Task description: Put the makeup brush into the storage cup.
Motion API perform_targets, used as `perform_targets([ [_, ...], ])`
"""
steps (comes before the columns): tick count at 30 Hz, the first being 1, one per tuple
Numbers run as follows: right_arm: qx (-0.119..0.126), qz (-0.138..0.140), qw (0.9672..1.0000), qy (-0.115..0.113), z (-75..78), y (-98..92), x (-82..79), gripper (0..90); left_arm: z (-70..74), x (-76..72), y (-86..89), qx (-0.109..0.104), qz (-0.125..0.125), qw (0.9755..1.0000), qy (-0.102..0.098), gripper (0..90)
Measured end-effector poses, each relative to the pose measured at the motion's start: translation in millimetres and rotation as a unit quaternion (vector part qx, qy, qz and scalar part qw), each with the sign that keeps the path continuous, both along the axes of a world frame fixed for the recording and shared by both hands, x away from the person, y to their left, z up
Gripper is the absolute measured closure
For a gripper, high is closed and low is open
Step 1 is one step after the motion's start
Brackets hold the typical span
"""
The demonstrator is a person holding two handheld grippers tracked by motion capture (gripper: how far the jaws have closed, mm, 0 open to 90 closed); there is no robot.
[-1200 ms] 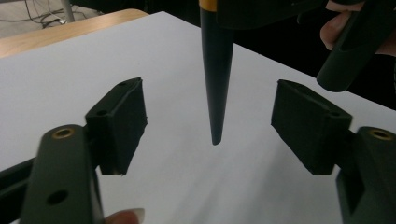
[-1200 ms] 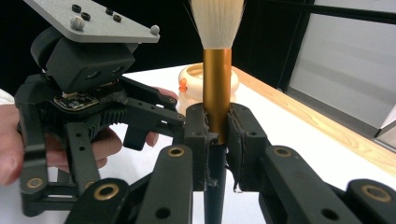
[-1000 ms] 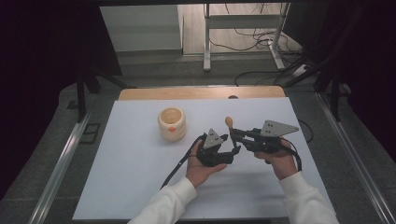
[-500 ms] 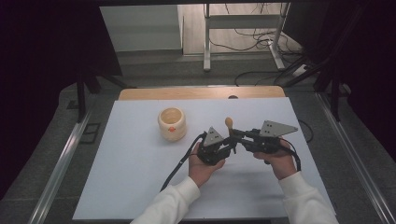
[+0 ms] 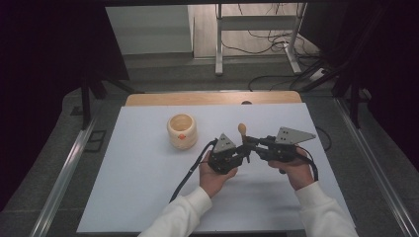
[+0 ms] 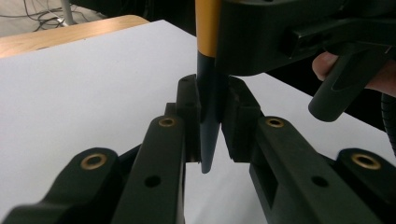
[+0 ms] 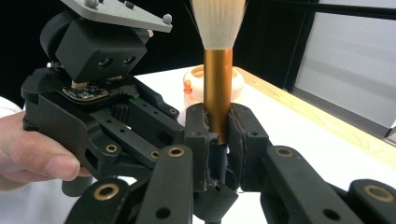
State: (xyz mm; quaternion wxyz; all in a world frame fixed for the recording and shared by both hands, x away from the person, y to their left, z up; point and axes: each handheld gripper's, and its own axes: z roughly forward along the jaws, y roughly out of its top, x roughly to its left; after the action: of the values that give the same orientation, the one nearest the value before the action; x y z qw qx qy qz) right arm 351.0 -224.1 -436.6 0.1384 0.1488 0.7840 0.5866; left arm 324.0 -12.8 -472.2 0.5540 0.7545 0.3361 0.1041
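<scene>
High view: the left hand-held gripper (image 5: 243, 154) and right hand-held gripper (image 5: 250, 143) meet nose to nose above the white bench (image 5: 138, 182), both on an upright brush (image 5: 242, 132) whose rounded tan top stands up between them. A cream bowl (image 5: 182, 131) sits on the bench well to the left, apart from both.

Left gripper view: the left hand-held gripper (image 6: 211, 122) has its jaws nearly together, pinching the brush's (image 6: 208, 93) dark tapered lower end, whose point hangs free just below the pads. The orange ferrule rises above, beside the body of the right gripper.

Right gripper view: the right hand-held gripper (image 7: 218, 128) is clamped on the brush (image 7: 218, 81) at the bottom of the orange ferrule, jaws close together. White bristles fan out above. The left gripper (image 7: 205, 154) grips just beneath. The bowl (image 7: 194, 84) lies behind the brush.
</scene>
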Motion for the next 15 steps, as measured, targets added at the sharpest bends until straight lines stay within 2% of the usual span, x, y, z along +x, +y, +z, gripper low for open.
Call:
perform_targets([
  [2,0.005,-0.001,1.0,0.002,0.7,-0.3,0.1,76.2,0.4,-0.2,0.4,0.0,0.0,1.0,0.0,78.5],
  [3,0.011,-0.004,0.9999,0.005,1.7,-0.5,0.4,65.7,0.5,-0.1,0.7,-0.002,0.0,1.0,0.0,78.6],
  [4,0.011,-0.004,0.9999,0.005,1.7,-0.5,0.4,65.7,0.7,-0.1,1.0,-0.002,0.0,1.0,0.0,78.6],
  [5,0.013,-0.006,0.9999,0.005,2.1,-0.6,0.7,61.9,1.1,-0.3,1.4,-0.001,0.002,1.0,-0.001,78.6],
  [6,0.017,-0.018,0.9997,0.009,3.1,-0.9,0.8,51.6,1.6,-0.1,2.3,0.0,0.001,1.0,-0.002,78.6],
  [7,0.017,-0.018,0.9997,0.009,3.1,-0.9,0.8,51.6,1.6,-0.1,2.3,0.0,0.001,1.0,-0.002,78.6],
  [10,0.018,-0.039,0.999,0.013,4.0,-1.3,0.2,38.1,2.3,1.0,4.9,0.0,0.003,1.0,-0.001,78.6],
  [11,0.018,-0.039,0.999,0.013,4.0,-1.3,0.2,38.1,2.5,1.2,5.4,0.001,0.005,1.0,-0.001,78.6],
  [14,0.021,-0.046,0.9984,0.024,4.9,-2.2,0.1,26.0,3.7,1.9,9.0,0.004,0.007,1.0,-0.005,78.6],
  [15,0.021,-0.046,0.9984,0.024,4.9,-2.2,0.1,26.0,3.7,1.9,9.0,0.004,0.007,1.0,-0.005,78.6],
])
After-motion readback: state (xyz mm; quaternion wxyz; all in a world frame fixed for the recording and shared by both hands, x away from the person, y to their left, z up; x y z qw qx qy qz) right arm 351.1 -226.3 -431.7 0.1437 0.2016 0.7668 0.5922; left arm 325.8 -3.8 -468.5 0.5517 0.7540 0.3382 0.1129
